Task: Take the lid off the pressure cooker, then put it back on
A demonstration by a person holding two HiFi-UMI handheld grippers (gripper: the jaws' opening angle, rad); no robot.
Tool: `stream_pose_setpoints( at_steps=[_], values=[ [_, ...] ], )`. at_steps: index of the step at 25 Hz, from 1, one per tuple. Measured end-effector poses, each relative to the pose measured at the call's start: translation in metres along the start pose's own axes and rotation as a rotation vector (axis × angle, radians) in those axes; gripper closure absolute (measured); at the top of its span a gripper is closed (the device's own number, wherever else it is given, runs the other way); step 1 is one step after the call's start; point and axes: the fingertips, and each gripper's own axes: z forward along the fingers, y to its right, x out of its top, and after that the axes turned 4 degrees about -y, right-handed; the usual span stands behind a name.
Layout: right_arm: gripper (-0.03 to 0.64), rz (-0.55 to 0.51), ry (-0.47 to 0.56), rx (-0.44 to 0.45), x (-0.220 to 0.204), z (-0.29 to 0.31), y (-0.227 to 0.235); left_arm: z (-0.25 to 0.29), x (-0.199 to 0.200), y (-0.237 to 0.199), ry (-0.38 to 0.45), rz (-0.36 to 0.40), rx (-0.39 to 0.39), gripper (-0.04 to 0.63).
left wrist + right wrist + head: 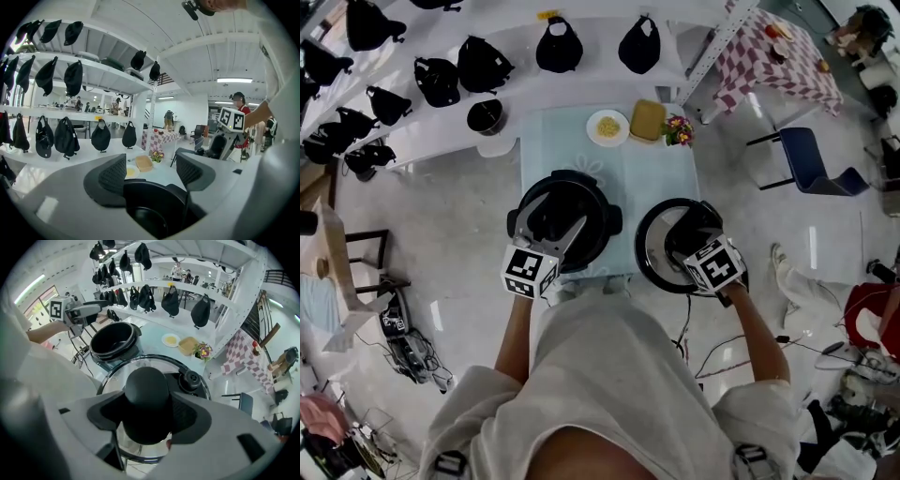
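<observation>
Right gripper view: right gripper (146, 417) fingers pinch the lid (115, 380) by its knob (146, 392), held clear beside the open cooker (112, 341); left gripper (150, 176), fingers wide, straddles the rim, seemingly to steady it.

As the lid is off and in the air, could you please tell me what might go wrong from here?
1. The right tool holds the lid only by its round knob, partly past the table edge; a slip could drop it to the floor.
2. The left tool sits at the rim of the open pressure cooker, so the returning lid might strike it.
</observation>
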Motion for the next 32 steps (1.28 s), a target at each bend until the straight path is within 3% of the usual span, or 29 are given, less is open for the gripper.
stream_pose_setpoints(
  at_steps=[9, 15, 32],
  values=[
    [0.342, -0.057, 0.021, -0.020, 0.027, -0.022, -0.008, -0.012, 0.002, -0.010, 0.021, -0.010, 0.028, 0.272],
    [0.342, -0.110, 0.048, 0.011, 0.069, -0.025, -0.032, -0.033, 0.000, -0.025, 0.034, -0.026, 0.070, 0.272],
    [0.342, -0.347, 0.054, 0.104, 0.193, 0.021, -0.133, -0.139, -0.031, -0.103, 0.067, -0.103, 0.285, 0.272]
  ],
)
